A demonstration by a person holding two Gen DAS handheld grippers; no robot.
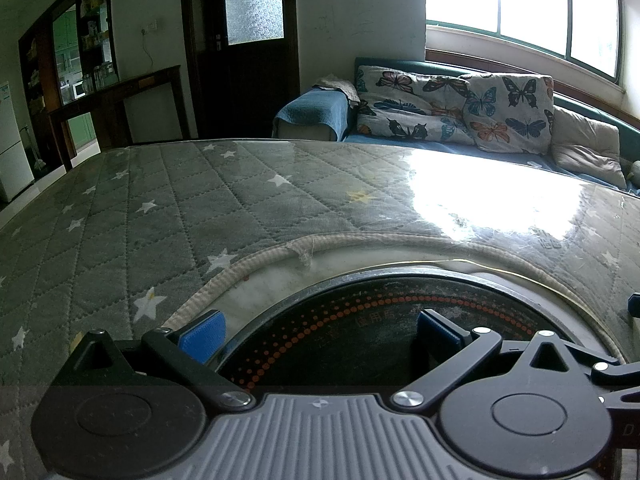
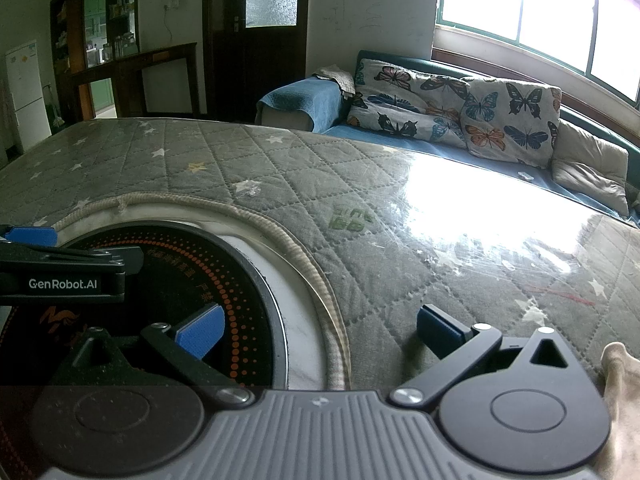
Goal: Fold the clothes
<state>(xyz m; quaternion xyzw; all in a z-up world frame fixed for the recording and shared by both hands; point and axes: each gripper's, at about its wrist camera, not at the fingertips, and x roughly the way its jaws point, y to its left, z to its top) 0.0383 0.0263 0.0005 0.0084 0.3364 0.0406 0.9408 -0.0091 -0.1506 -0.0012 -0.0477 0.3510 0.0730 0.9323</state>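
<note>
1. Right wrist view showed a beige cloth at the lower right edge, just beside the right gripper, whose fingers stood spread and empty.
2. Left gripper was likewise spread, over the black cooktop, farther from the cloth; its long axis could not be judged.

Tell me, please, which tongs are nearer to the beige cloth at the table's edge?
Right. The right tongs hang open over the quilted cover, with the beige cloth just beside their right finger. The left tongs sit open over the black round cooktop, farther left.

grey star-quilted cover, perhaps plastic-glazed
</note>
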